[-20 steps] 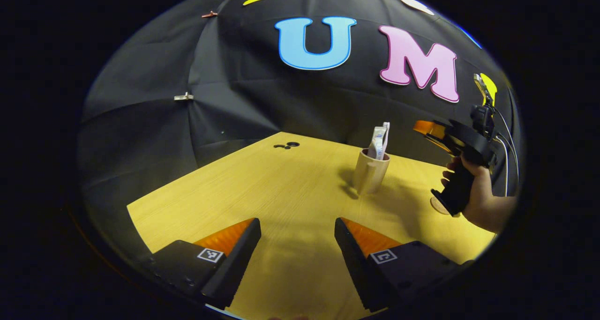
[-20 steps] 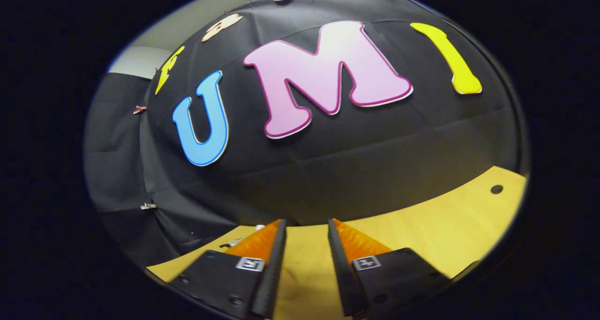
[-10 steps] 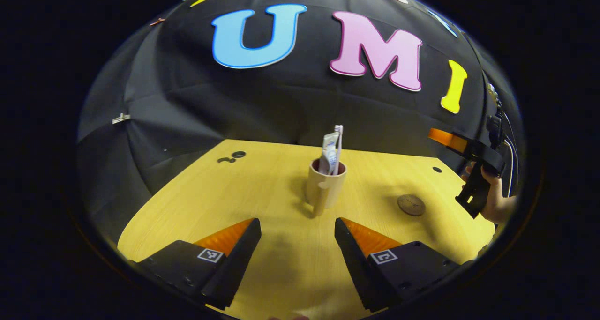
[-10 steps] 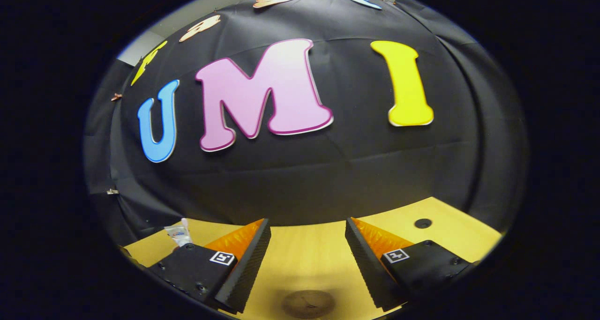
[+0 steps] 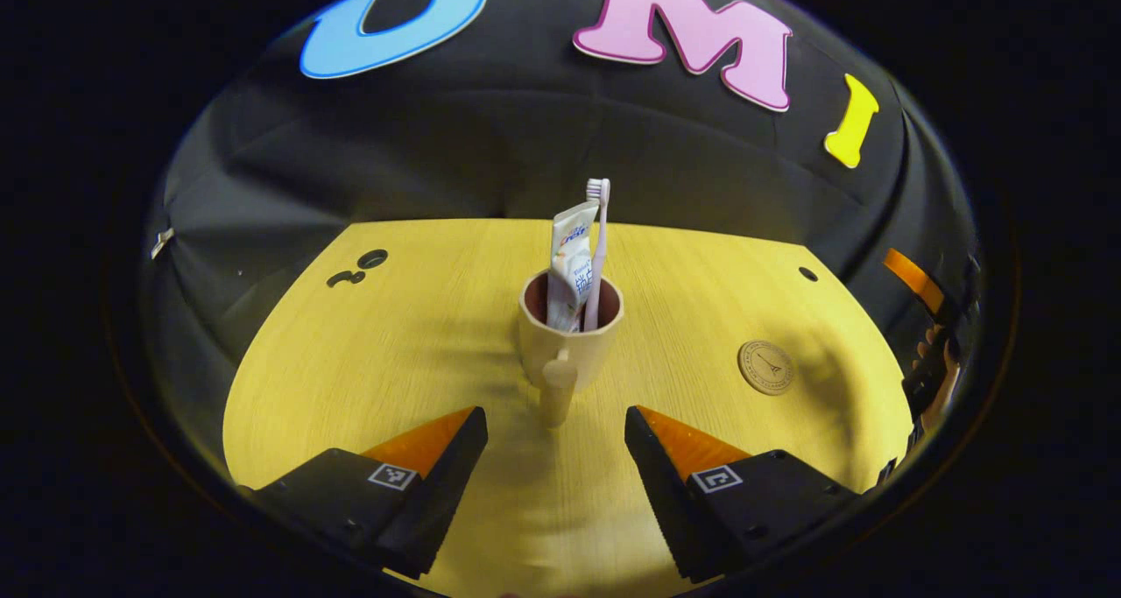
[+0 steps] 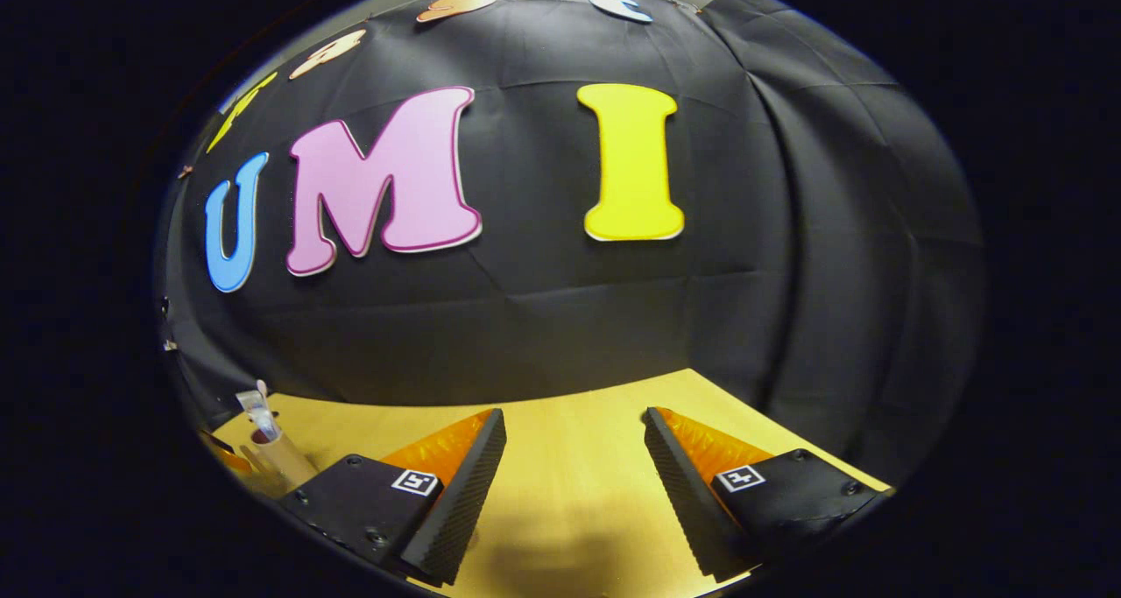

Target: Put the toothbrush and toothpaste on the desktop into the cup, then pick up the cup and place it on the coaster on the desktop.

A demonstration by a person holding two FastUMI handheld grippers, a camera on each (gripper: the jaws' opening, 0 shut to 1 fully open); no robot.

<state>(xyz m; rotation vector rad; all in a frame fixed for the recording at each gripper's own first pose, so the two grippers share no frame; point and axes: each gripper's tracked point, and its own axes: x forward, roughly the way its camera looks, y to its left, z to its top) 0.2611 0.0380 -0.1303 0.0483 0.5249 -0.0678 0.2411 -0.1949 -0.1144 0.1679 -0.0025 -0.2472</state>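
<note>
The cup (image 5: 569, 340) stands upright on the desk (image 5: 394, 353), near its middle, with its handle (image 5: 557, 390) turned toward the left gripper (image 5: 556, 423). The toothpaste (image 5: 569, 261) and the toothbrush (image 5: 596, 248) both stand in the cup, leaning together, the brush head topmost and just above the tube's end. In the left gripper view the cup sits straight ahead, centred on the gap between the two fingers, and the handle's lower end reaches down to about the level of the fingertips (image 5: 468, 418) without touching either. That gripper is spread wide and holds nothing. The coaster (image 5: 765, 367), a round brown disc, lies flat on the desk to the right of the cup, well apart from it and bare. Past the coaster, at the right edge of the same view, a hand (image 5: 939, 379) grips the black handle of the other tool. In the right gripper view the right gripper (image 6: 574, 418) is also spread wide and empty, held over bare desk (image 6: 578, 458) and facing the wall, and the cup (image 6: 276, 458) shows far off to its left, at the edge, with the toothbrush (image 6: 261, 405) and tube rising from it.
</note>
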